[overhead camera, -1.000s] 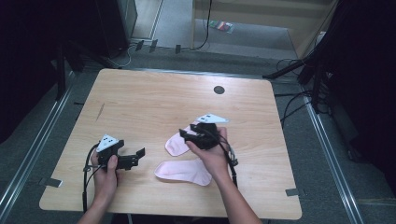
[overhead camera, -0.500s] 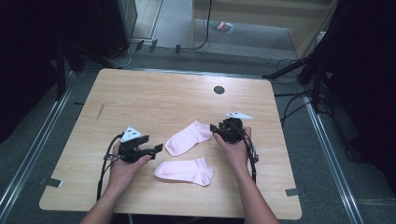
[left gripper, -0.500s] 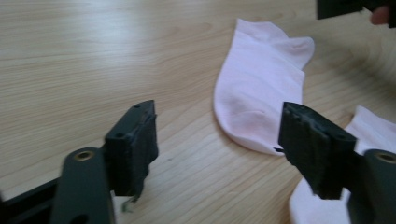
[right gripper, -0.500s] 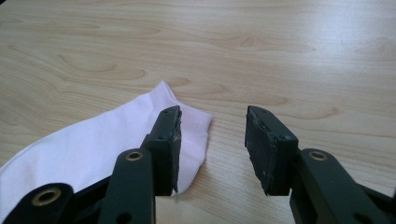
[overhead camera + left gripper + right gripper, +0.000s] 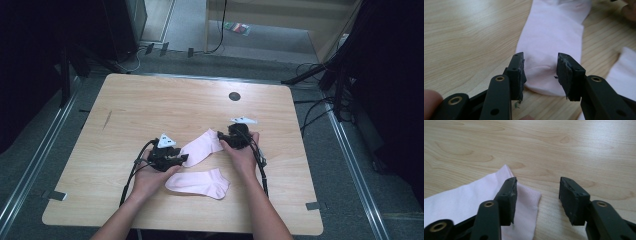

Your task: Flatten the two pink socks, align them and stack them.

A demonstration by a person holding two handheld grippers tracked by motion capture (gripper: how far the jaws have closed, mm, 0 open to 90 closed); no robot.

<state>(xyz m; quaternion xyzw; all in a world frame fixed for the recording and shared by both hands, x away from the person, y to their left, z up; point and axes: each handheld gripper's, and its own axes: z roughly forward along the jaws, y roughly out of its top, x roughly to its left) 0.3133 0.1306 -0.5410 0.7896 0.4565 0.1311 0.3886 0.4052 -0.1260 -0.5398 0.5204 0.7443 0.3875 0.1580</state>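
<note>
Matt knit-cloth sock (image 5: 554, 37); smooth wood-grain table (image 5: 150, 105).

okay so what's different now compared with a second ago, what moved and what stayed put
The upper pink sock now lies spread out flat; a second ago the right hand covered it. The left claw has moved right to its toe end and its jaws have just been closing around the toe, not yet pinching. The right claw has moved right to the cuff corner, jaws apart. The lower pink sock and the table stayed put.

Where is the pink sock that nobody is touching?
In the high view, the loose pink sock lies flat near the table's front edge, between the person's forearms, just in front of the other pink sock.
</note>
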